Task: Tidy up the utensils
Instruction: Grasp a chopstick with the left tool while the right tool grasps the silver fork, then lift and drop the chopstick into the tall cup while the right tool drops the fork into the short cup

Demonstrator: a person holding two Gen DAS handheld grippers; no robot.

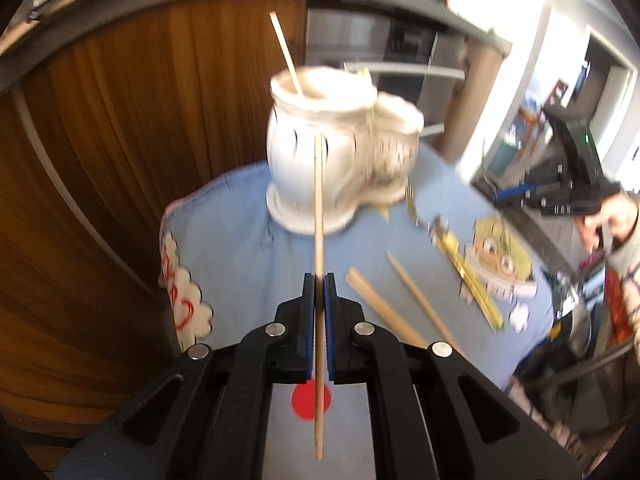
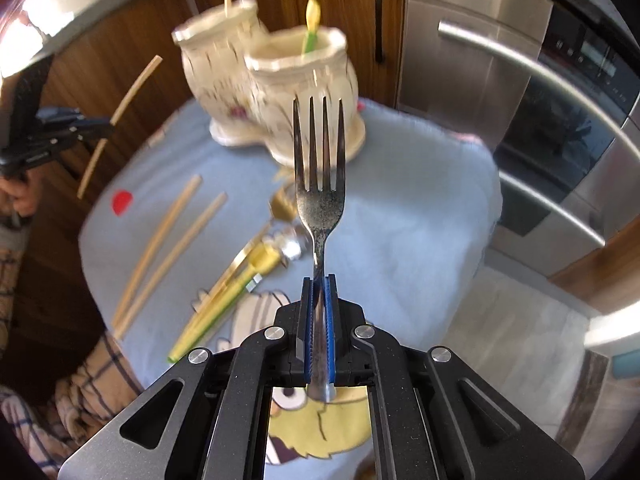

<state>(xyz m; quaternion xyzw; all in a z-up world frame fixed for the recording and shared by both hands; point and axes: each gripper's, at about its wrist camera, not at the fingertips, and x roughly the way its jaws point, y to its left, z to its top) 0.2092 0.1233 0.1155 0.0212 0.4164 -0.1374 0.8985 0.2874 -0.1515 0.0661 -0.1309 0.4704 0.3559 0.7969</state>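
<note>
Wooden chopstick (image 1: 319,240) sits pinched between my left gripper's (image 1: 319,280) blue pads, jaws closed right down on it. I hold it near its middle, so both ends stick out and the top end points toward the white double-pot holder (image 1: 320,152) standing on the blue cloth (image 1: 224,248). One chopstick already stands in the left pot, so I judge this one belongs there too. Two more chopsticks (image 1: 384,304) lie loose on the cloth to my right, beside yellow utensils (image 1: 468,276). Far right, the other gripper shows, blurred.

From the right wrist, my right gripper (image 2: 319,280) is clamped tight on a steel fork (image 2: 320,184), gripped low on the handle, tines up and aimed at the holder (image 2: 288,92). A yellow-green utensil (image 2: 311,28) stands in the nearer pot, so forks likely go there. The holder stands at the cloth's far edge, near the wooden cabinets; neither piece has reached a pot yet.
</note>
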